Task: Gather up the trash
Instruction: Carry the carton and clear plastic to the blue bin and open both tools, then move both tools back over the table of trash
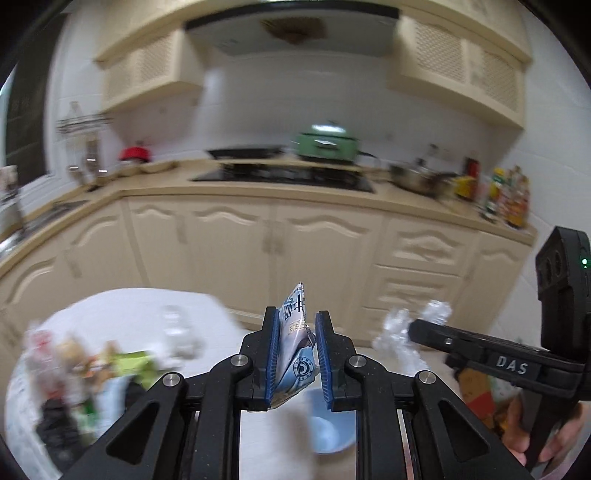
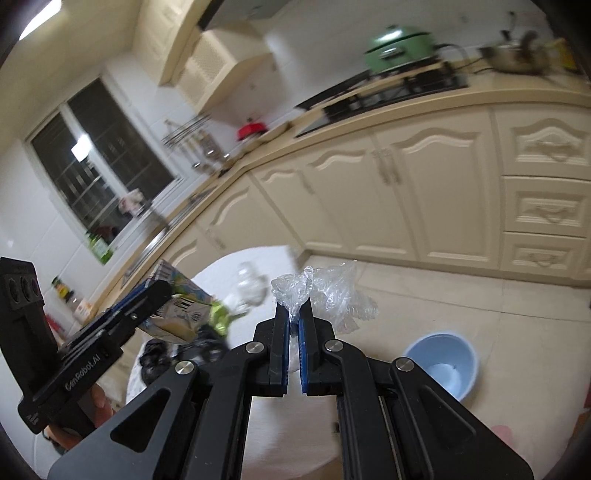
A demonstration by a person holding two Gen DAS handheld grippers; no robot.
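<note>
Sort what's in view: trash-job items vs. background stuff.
Job: left gripper shut on flattened carton; right gripper shut on clear plastic wrap; blue bin; litter on white table.
Background: green pot, stove, red pot, bottles.

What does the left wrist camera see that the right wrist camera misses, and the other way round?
Only the left wrist view shows the bottles at the counter's right end and the hood over the stove. Only the right wrist view shows the dark window. Both show the left gripper shut on a carton, the right gripper shut on clear plastic, the blue bin, the white table and the green pot.
</note>
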